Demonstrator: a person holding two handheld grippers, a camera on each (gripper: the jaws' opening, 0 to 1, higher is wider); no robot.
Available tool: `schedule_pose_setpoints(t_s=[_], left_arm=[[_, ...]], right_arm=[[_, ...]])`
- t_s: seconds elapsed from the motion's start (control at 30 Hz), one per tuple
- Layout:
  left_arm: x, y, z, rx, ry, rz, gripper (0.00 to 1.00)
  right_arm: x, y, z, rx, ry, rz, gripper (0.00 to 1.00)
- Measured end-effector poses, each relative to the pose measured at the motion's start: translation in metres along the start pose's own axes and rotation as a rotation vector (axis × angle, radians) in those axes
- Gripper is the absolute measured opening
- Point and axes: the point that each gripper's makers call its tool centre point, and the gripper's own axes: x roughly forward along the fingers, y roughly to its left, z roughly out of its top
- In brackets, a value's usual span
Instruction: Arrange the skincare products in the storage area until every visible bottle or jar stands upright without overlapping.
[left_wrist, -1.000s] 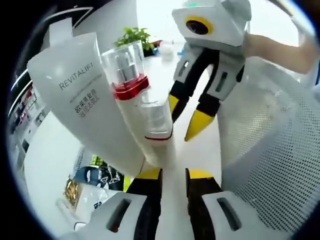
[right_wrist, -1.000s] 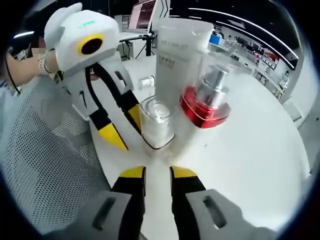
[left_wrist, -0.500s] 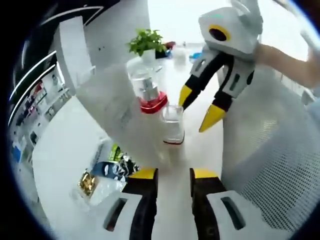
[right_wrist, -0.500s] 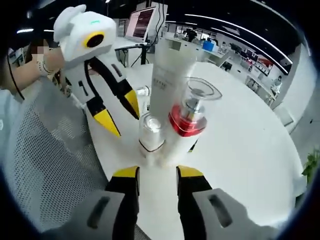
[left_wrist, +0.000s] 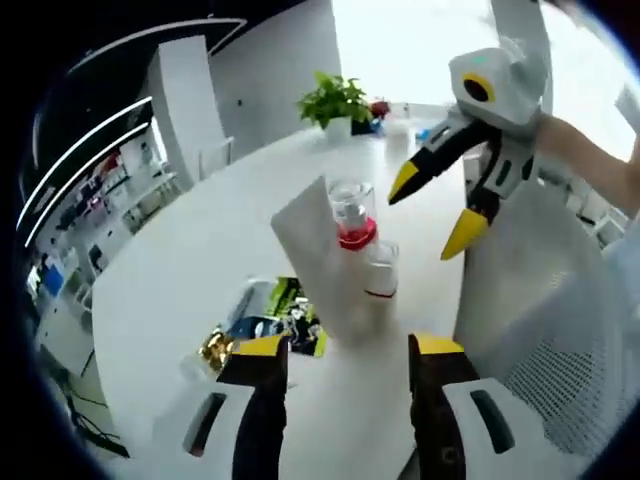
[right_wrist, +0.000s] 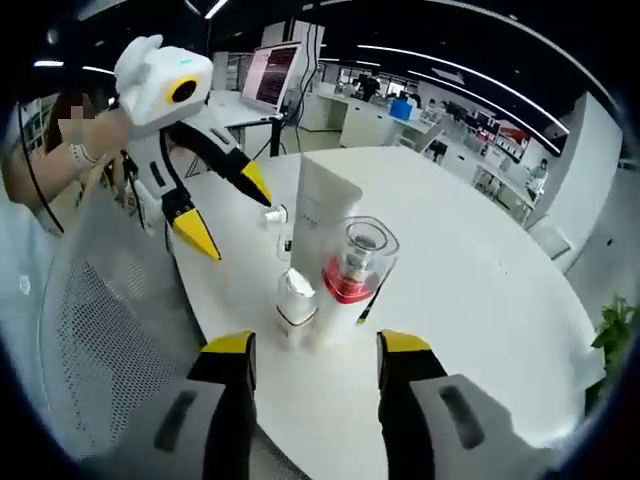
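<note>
While both hover above the table | left claw (left_wrist: 340, 350) open | right claw (right_wrist: 312, 348) open

You have a round white table (left_wrist: 180, 270) under everything. A potted plant (left_wrist: 338, 100) stands at its far edge in the left gripper view. A white mesh chair back (left_wrist: 545, 330) fills that view's right side. In the right gripper view, a lit laptop screen (right_wrist: 265, 75) sits on a desk beyond the table.
</note>
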Motion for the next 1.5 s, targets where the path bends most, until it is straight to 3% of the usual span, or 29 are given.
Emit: schedule_pose_setpoints(t_s=[0.43,0.9,1.5], left_arm=[[-0.031,0.013,-0.001,-0.087,-0.042,0.089,0.70],[-0.038,0.016,-0.012,-0.153,-0.039,0.109,0.76],[-0.038,0.030,-0.024,-0.209,-0.029,0.133,0.80]], right_arm=[[-0.010,-0.004,0.006,0.042,-0.026,-0.020,0.62],[-0.006,0.003,0.006,0.042,-0.026,0.017,0.63],[-0.009,-0.003,0.009,0.053,-0.044,-0.003,0.66]])
